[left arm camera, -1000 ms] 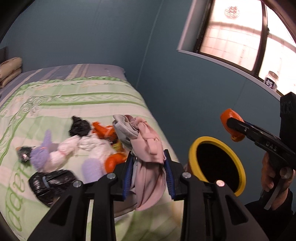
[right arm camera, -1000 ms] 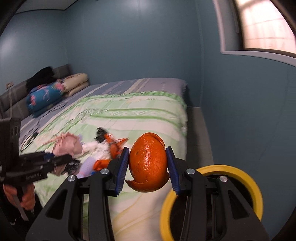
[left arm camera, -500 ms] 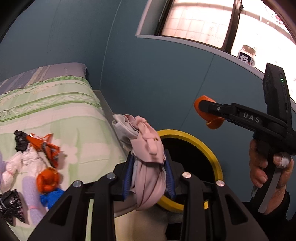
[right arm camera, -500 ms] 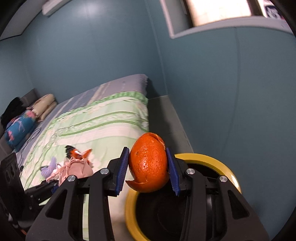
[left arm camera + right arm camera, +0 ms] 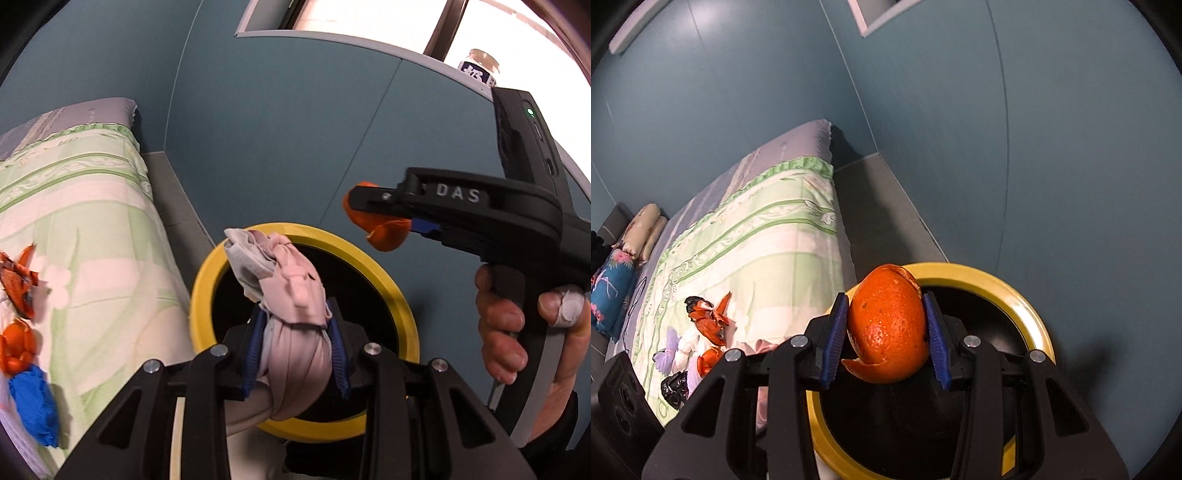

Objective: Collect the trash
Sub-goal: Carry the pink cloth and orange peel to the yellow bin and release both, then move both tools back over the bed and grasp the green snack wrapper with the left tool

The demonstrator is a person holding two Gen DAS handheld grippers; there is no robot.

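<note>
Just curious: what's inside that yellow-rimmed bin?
The bin looks dark inside; no contents can be made out. An orange peel and a knotted pink cloth, each gripped above it, cover part of the opening.

My left matte-black two-finger claw (image 5: 295,350): blue ribbed pads, silver screws. My right black pistol-grip claw (image 5: 886,332): white "DAS" lettering, green light, grey trigger. White bandage on fingertip, dark sleeve (image 5: 565,417).
</note>
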